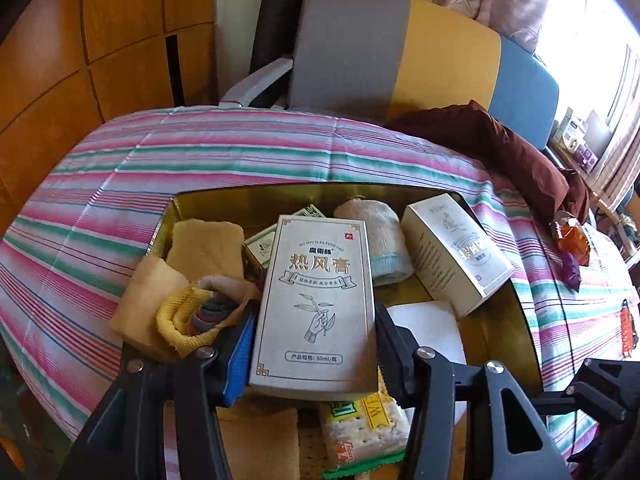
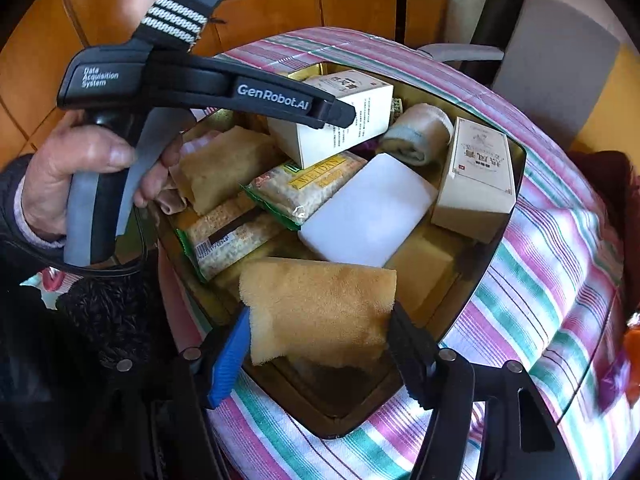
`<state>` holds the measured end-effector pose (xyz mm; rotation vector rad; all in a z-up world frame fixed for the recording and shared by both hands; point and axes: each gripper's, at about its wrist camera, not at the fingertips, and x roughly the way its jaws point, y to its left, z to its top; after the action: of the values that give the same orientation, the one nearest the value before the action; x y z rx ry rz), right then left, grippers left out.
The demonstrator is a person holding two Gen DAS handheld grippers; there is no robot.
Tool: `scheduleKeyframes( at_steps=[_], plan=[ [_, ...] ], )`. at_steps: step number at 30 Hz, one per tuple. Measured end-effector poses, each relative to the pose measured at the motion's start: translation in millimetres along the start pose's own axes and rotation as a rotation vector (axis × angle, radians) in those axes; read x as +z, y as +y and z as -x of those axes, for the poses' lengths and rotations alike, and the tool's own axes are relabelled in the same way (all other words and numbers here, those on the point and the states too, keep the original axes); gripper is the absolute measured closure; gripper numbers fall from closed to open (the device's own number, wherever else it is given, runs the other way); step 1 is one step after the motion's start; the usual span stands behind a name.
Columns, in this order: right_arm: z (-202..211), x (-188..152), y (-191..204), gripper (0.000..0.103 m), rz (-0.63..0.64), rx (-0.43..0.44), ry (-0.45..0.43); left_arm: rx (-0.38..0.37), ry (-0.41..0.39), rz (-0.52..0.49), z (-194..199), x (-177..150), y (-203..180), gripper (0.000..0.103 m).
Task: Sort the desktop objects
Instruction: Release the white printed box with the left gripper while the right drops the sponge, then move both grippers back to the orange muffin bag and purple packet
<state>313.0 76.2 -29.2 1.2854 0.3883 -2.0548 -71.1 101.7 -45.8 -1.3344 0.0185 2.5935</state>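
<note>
Sponge (image 2: pixel 320 308) between right tongs (image 2: pixel 316 344) hides the tin (image 2: pixel 516 184) floor.

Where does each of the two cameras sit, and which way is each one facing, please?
Left wrist: on the left gripper, looking steeply down into the gold tin; its jaws hold a beige carton.
Right wrist: on the right gripper, looking down into the tin; a yellow sponge sits between its jaws, with the person's left hand holding the left gripper.
Shared: tin, carton, cracker packet, striped cloth.
</note>
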Motion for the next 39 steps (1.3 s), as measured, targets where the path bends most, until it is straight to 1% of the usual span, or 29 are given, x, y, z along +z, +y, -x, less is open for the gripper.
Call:
scheduleKeyframes(
  at_steps=[1, 7, 9, 15, 24, 28, 34, 36, 39],
  plan=[
    [0.9, 0.1, -1.5, 0.034, -0.005, 0.005, -0.006, 0.003, -0.006, -0.002, 1.9, 0.0, -0.1, 0.046],
    [5.7, 0.9, -10.9, 0.031, -0.031, 0.019, -0.024, 0.012, -0.023, -0.015, 10.5, 0.8, -2.1, 0.044],
    [4.9, 2.7, -11.3, 0.027, -0.032, 0.036, -0.023, 0.017, -0.028, -0.017, 12.3, 1.1, -3.3, 0.044],
    [6.1, 2.5, -8.7, 0.021, -0.018, 0.03, -0.026, 0.026, -0.051, -0.028, 22.7, 0.7, -5.6, 0.044],
    [22.7, 5.9, -13.2, 0.02, -0.051, 0.063, -0.09, 0.055, -0.109, -0.042, 49.1, 1.1, -7.0, 0.043],
    [33.5, 7.1, -16.0, 0.02, -0.079, 0.079, -0.126, 0.055, -0.136, -0.052, 60.5, 3.3, -9.1, 0.043],
    [49.4, 7.2, -37.2, 0.02, -0.154, 0.025, -0.179, 0.028, -0.17, -0.087, 74.5, 11.7, -22.3, 0.043],
    [55.5, 5.8, -49.0, 0.02, -0.195, -0.011, -0.197, 0.018, -0.174, -0.103, 75.9, 14.1, -28.7, 0.043],
    [67.2, 0.6, -76.7, 0.02, -0.311, -0.079, -0.223, -0.006, -0.175, -0.131, 74.6, 20.6, -41.8, 0.043]
  ],
)
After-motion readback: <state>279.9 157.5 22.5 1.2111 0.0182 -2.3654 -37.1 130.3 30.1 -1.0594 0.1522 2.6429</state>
